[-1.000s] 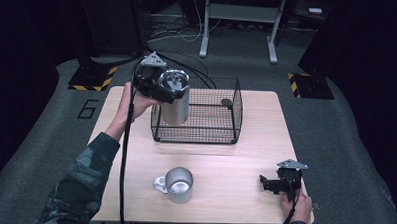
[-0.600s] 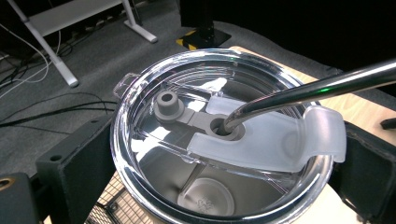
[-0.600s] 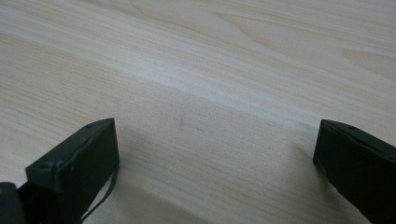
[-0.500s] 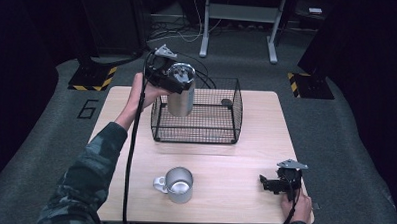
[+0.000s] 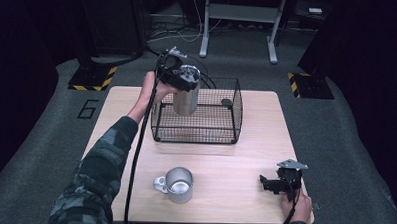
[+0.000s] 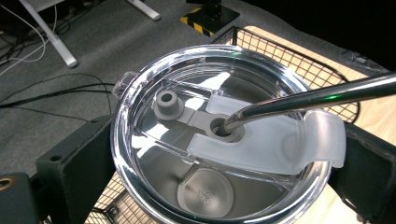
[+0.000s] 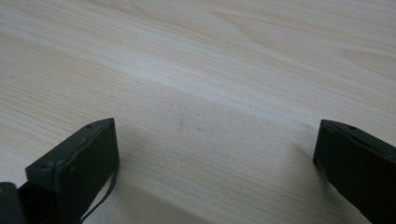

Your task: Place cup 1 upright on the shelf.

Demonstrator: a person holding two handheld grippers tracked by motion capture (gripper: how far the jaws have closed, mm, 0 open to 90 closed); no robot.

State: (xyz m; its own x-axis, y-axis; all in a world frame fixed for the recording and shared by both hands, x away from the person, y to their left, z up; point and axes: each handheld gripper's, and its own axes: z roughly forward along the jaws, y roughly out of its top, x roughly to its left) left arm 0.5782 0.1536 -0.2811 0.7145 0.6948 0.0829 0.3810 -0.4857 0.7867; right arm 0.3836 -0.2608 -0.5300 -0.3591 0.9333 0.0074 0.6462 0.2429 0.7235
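My left gripper (image 5: 180, 79) is shut on a steel tumbler (image 5: 186, 99), gripping it around the rim. The tumbler hangs upright over the back left part of a black wire basket (image 5: 195, 137); I cannot tell whether it touches the basket floor. In the left gripper view its clear lid (image 6: 219, 140) sits between the jaws of the left gripper (image 6: 219, 186), and a metal straw (image 6: 317, 93) sticks out through the lid. My right gripper (image 5: 266, 183) rests open on the table's front right, nothing between its jaws; in its own view the right gripper (image 7: 215, 158) frames bare wood.
A steel mug (image 5: 178, 185) with a handle stands near the front middle of the wooden table (image 5: 234, 163). A small dark item (image 5: 227, 102) lies in the basket's back right. Basket wire (image 6: 299, 60) shows behind the lid.
The left gripper has carried the tumbler to the right, from the basket's left edge to over its back left part. The right gripper has stayed put.
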